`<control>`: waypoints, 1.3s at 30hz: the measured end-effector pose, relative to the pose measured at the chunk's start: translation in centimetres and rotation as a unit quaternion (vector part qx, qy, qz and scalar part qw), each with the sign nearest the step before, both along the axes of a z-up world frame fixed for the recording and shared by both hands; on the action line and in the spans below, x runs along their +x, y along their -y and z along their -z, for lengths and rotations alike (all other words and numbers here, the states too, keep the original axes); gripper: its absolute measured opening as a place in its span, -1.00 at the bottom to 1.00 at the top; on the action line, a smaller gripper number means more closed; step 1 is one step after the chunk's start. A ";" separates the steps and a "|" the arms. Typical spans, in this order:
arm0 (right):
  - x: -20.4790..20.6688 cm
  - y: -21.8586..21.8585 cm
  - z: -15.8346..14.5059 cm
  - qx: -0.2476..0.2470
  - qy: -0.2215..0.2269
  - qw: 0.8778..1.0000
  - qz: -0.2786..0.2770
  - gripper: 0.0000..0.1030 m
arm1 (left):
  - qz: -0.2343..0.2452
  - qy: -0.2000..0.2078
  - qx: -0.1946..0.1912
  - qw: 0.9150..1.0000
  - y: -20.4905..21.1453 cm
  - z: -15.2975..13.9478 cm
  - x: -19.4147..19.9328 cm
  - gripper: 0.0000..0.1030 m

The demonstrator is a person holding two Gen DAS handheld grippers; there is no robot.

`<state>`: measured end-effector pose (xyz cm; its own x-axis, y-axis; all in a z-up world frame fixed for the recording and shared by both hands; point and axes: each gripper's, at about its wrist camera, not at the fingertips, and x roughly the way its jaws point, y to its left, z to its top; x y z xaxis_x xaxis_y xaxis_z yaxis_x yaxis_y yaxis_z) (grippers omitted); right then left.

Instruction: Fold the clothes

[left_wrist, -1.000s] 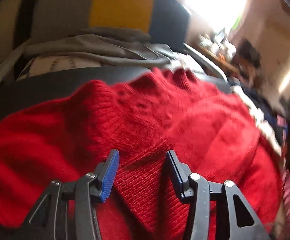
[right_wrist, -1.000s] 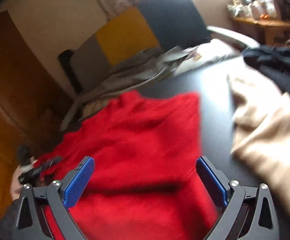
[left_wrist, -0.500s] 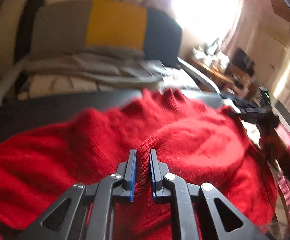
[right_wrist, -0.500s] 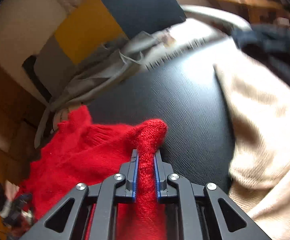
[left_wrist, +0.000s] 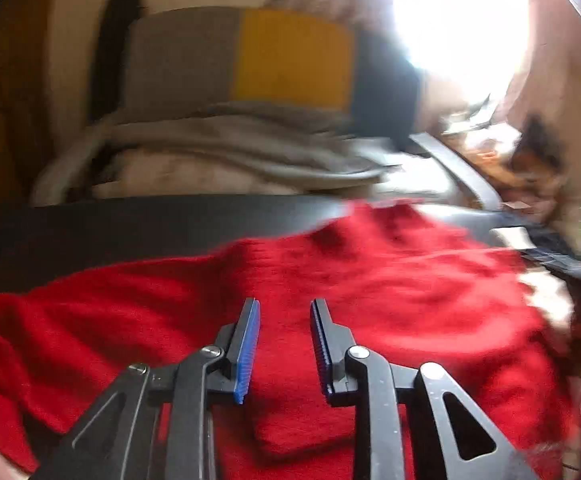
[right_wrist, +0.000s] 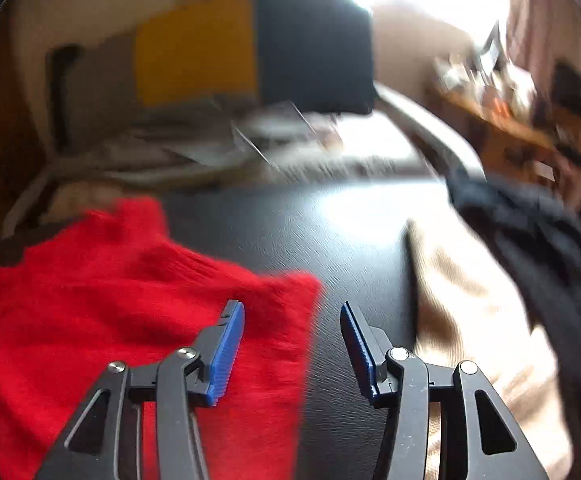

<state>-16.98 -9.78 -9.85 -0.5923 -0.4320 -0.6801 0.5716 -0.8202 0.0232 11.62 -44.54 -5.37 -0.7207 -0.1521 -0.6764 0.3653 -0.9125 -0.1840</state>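
Note:
A red knitted sweater (left_wrist: 370,300) lies spread on the black table (left_wrist: 130,224). In the left wrist view my left gripper (left_wrist: 284,312) hovers just above its front part. The jaws are opening, a narrow gap shows between the blue pads and nothing is pinched. In the right wrist view the same sweater (right_wrist: 110,280) fills the lower left, its right edge lying flat. My right gripper (right_wrist: 292,316) stands over that edge. Its jaws are opening wide, the left pad above the red knit, the right pad above bare table (right_wrist: 330,232).
A beige garment (right_wrist: 470,320) and a dark garment (right_wrist: 530,232) lie on the table's right side. Behind the table stands a chair with a grey, yellow and dark blue back (left_wrist: 282,56), heaped with grey cloth (left_wrist: 230,148). A cluttered wooden shelf (right_wrist: 510,128) is at the far right.
Both grippers closed on folds of the red sweater half a second ago and have since let go and opened. The right gripper's sweater edge now lies flat on the table.

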 end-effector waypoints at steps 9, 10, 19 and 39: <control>9.0 3.5 3.0 0.070 0.011 0.989 -0.130 0.31 | 0.085 0.088 -0.011 0.992 -4.7 4.9 1.2 -0.46; 9.1 2.9 3.7 0.083 0.016 0.989 -0.118 0.31 | 0.080 0.087 0.005 0.993 -4.4 5.0 1.6 -0.45; 8.7 -0.3 5.2 0.035 0.058 0.992 -0.107 0.53 | 0.066 0.039 0.036 0.996 -3.0 3.2 1.6 -0.44; -8.1 16.2 3.7 0.017 0.155 0.958 -0.239 0.03 | 0.181 0.086 0.040 0.979 3.2 4.8 -20.9 -0.07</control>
<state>-25.10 -26.00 -13.60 -0.0990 -0.5780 -0.8100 0.8522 -0.4695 0.2309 -9.26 -47.74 -10.13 -0.5917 0.1496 -0.7922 0.0531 -0.9733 -0.2234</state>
